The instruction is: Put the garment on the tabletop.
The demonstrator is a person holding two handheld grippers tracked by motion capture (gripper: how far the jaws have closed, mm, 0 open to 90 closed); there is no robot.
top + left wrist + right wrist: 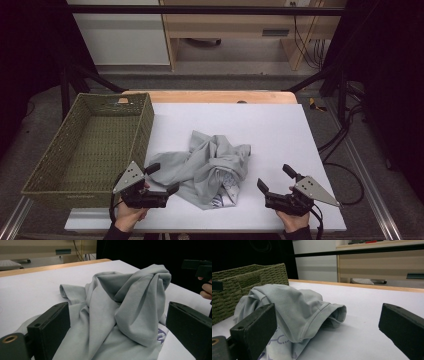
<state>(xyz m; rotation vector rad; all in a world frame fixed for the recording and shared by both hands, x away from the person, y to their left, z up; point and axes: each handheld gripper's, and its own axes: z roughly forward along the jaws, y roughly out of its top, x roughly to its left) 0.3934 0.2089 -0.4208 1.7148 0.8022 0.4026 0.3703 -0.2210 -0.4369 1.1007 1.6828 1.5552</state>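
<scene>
A crumpled light-grey garment (210,167) with a blue print at its near edge lies on the white table top (280,130). My left gripper (164,178) is open at the garment's near left edge. In the left gripper view the cloth (125,297) lies between and just beyond the wide-apart jaws of that gripper (117,325). My right gripper (274,176) is open, low over the table a little right of the garment and apart from it. In the right gripper view the garment (292,307) sits ahead, toward the left jaw of the open gripper (328,332).
A green woven basket (145,125) stands at the table's left, beside the garment; its wall (242,280) rises behind the cloth in the right gripper view. The wooden table edge (215,96) runs along the back. Bare white surface lies right of and behind the garment.
</scene>
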